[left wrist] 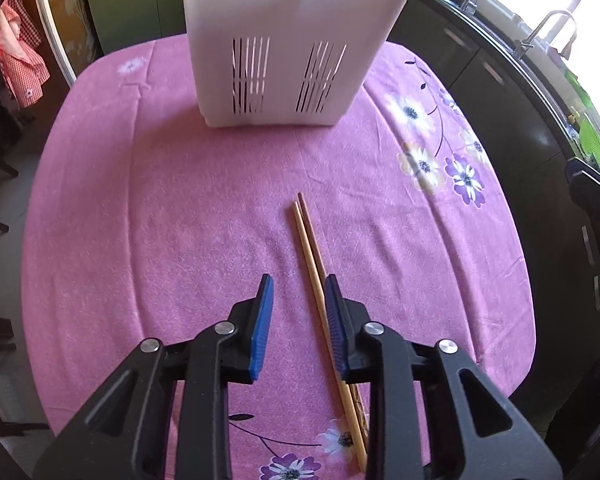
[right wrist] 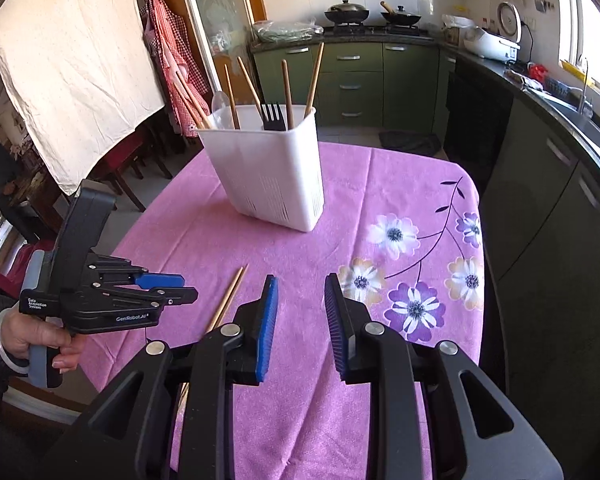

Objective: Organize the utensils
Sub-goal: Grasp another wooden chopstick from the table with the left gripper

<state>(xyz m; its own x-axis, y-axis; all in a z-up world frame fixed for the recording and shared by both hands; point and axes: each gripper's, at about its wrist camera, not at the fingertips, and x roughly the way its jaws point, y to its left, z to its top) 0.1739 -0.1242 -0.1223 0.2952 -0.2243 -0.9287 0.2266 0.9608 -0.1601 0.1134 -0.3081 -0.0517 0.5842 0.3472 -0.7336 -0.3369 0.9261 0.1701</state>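
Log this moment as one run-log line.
left gripper: open, above table beside chopsticks | right gripper: open, empty | chopsticks: flat on pink cloth | white holder: upright, holds utensils

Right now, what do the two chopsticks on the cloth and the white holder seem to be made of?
Chopsticks: probably bamboo or wood, tan with a matte finish.
White holder: apparently plastic, smooth and slightly glossy, with moulded drain slits.

2 chopsticks [left wrist: 309, 236] on table [left wrist: 140, 200], w/ holder [left wrist: 288, 40] behind.
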